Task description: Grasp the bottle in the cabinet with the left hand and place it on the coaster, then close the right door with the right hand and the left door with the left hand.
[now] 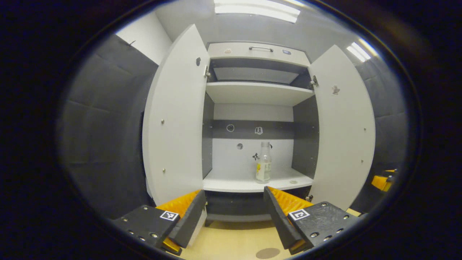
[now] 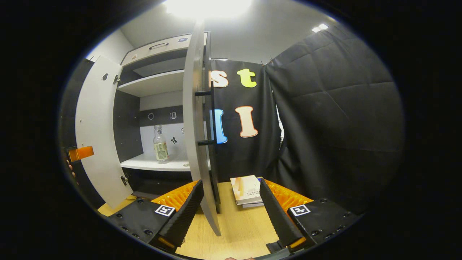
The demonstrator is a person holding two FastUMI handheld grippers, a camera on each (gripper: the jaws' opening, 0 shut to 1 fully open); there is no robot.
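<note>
The cabinet (image 1: 258, 115) stands on the surface (image 1: 234, 240) with both doors swung open, the left door (image 1: 175, 122) to one side of the opening and the right door (image 1: 343, 126) to the other. Inside, the bottle (image 1: 264, 162) stands upright on the lower shelf (image 1: 231, 182), right of centre and below the upper shelf (image 1: 258, 92). A coaster (image 1: 267, 253) lies on the surface before the cabinet. In the right gripper view, books (image 2: 247, 191) lie stacked on the surface beyond the right door, near the booth's wall.

Bright ceiling lights (image 1: 257, 11) glare overhead; fisheye bends edges; focus sharp.
</note>
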